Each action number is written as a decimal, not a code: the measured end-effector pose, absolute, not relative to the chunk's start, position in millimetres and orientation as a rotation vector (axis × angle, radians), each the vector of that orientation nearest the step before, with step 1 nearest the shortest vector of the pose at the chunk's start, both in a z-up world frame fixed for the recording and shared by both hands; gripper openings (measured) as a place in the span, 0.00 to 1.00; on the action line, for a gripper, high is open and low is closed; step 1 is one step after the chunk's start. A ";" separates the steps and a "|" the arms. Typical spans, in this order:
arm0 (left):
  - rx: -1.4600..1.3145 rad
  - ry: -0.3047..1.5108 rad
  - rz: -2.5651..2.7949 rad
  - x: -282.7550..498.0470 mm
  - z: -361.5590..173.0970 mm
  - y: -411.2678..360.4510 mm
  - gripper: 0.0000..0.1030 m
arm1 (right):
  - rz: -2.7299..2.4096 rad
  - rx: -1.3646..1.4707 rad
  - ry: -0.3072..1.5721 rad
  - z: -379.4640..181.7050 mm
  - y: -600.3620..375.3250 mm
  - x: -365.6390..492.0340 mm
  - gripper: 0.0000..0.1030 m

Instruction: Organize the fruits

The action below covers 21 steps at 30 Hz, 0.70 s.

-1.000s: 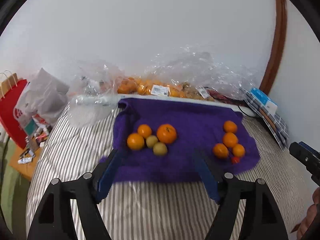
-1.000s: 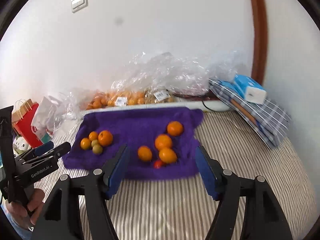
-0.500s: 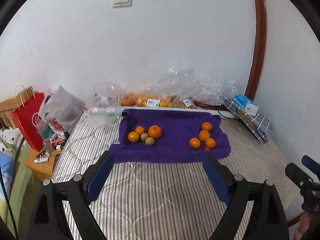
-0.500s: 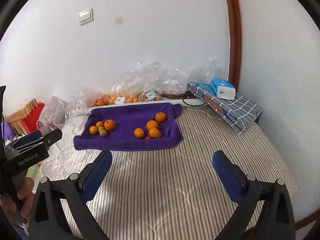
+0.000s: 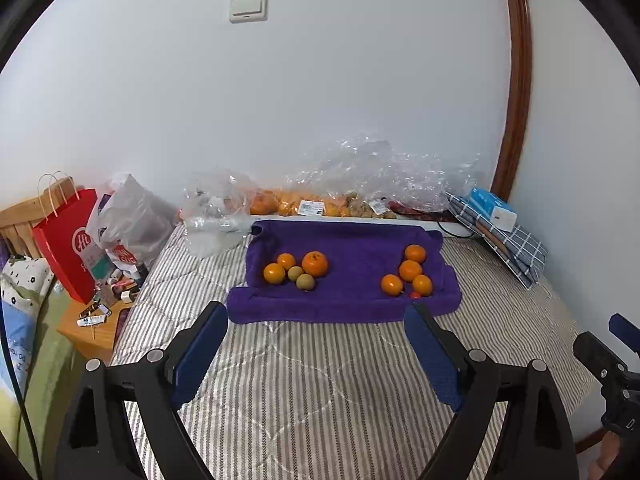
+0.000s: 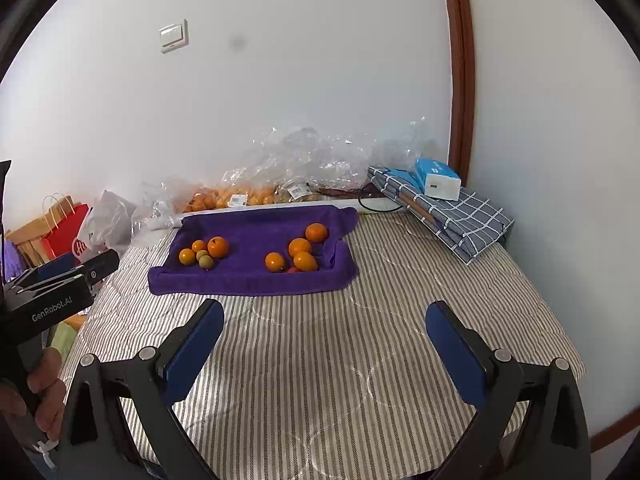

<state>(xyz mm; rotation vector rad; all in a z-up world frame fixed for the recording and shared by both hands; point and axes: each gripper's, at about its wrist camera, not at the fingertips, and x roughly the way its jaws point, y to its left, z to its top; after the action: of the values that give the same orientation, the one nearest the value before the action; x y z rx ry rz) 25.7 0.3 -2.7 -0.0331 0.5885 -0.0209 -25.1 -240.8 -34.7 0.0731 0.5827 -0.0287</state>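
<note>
A purple towel (image 5: 348,240) (image 6: 256,280) lies on the striped bed. Its left side holds three oranges, the largest (image 5: 315,263) (image 6: 218,247) among them, and two greenish fruits (image 5: 305,282) (image 6: 206,261). Its right side holds several oranges (image 5: 410,270) (image 6: 299,247) and a small red fruit (image 5: 415,295). My left gripper (image 5: 316,350) is open and empty, well short of the towel. My right gripper (image 6: 324,344) is open and empty, also back from the towel.
Clear plastic bags with more oranges (image 5: 312,204) line the wall behind the towel. A folded checked cloth with a blue box (image 6: 438,178) lies at the right. A red paper bag (image 5: 66,240) and a cluttered side table (image 5: 96,320) stand left of the striped bed (image 5: 320,392).
Both grippers have pulled back from the towel, so the fruits look smaller and farther away. Both jaws stay open and empty. The fruits have not moved.
</note>
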 end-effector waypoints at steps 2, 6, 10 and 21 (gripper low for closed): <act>-0.044 0.586 -0.016 25.5 -3.7 3.3 0.87 | -0.028 0.075 0.579 -35.2 -239.4 -25.1 0.97; -0.050 0.597 -0.018 29.5 -7.4 6.5 0.87 | -0.026 0.075 0.587 -37.7 -237.0 -23.8 0.97; -0.052 0.604 -0.014 31.4 -10.9 9.2 0.87 | -0.031 0.067 0.589 -39.1 -235.0 -22.8 0.97; -0.053 0.605 -0.011 33.5 -13.6 15.3 0.87 | -0.021 0.078 0.590 -42.6 -229.8 -22.1 0.97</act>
<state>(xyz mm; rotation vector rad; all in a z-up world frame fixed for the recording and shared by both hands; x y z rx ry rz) 33.5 15.3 -13.6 -0.0526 0.6048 -0.0106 -22.1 -229.8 -42.6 0.0782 0.5903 -0.0209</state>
